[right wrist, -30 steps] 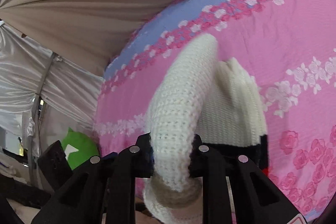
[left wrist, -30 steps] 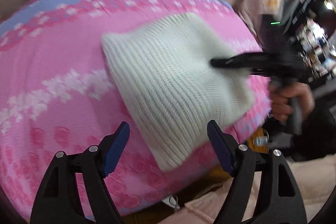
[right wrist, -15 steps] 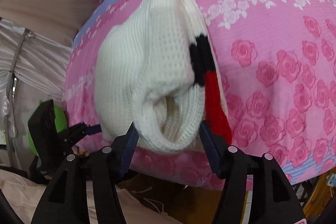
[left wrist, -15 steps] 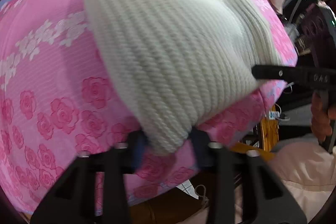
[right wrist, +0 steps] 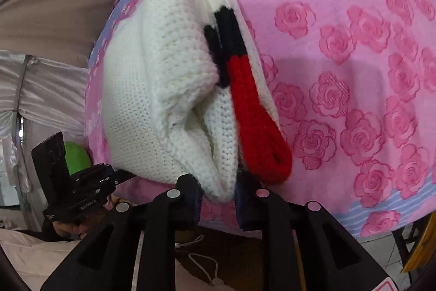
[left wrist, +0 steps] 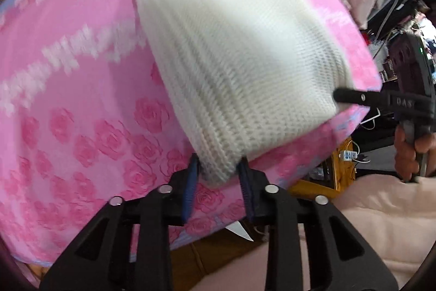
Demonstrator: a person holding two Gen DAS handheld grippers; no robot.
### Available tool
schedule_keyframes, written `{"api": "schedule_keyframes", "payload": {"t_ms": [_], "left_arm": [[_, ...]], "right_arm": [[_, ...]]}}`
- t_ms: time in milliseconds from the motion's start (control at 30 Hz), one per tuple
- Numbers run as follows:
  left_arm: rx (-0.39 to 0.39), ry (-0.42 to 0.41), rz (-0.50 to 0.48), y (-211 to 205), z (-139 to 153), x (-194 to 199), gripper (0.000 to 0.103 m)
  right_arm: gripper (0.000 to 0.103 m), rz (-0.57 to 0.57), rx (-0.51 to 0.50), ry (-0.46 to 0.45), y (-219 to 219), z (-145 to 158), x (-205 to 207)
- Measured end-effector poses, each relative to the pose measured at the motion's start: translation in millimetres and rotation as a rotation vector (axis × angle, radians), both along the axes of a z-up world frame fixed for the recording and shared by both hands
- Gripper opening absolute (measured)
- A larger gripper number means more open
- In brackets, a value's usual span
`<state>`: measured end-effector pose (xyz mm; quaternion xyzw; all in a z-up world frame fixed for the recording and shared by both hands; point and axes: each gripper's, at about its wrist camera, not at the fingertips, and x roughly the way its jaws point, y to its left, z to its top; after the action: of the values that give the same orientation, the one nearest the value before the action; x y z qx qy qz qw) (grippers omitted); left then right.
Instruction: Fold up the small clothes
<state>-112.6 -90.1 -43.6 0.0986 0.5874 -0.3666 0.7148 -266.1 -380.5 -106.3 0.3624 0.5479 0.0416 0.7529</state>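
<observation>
Pink rose-print bedspread (left wrist: 81,105) carries the white knit sweater (left wrist: 245,67) at its near edge — soft, thick, light, easily bunched — with left gripper (left wrist: 219,176) and right gripper (right wrist: 218,190) each clamped on a near corner.
</observation>
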Motion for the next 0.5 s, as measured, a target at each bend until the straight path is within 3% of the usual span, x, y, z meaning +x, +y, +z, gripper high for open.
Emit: {"api": "schedule_keyframes", "payload": {"t_ms": [67,100,200,267,400,467,500], "left_arm": [[-0.04,-0.103,0.013,3,32,1,0.055],[-0.053,-0.139,0.026,2,43,3,0.059],[-0.061,-0.191,0.07,-10,55,25,0.061],[-0.025,-0.2,0.121,-23,54,44,0.06],[-0.027,-0.198,0.167,-32,48,52,0.06],[0.0,-0.201,0.174,-36,44,53,0.06],[0.007,-0.2,0.175,-34,43,52,0.06]], "right_arm": [[0.033,0.025,-0.077,-0.053,0,29,4],[0.04,0.036,-0.123,-0.089,0,45,11],[0.064,0.04,-0.223,-0.172,2,67,40],[0.067,0.036,-0.246,-0.177,9,67,67],[0.067,0.006,-0.24,-0.149,20,43,101],[0.035,0.011,-0.245,-0.086,21,29,111],[0.021,0.007,-0.211,-0.106,19,32,109]]}}
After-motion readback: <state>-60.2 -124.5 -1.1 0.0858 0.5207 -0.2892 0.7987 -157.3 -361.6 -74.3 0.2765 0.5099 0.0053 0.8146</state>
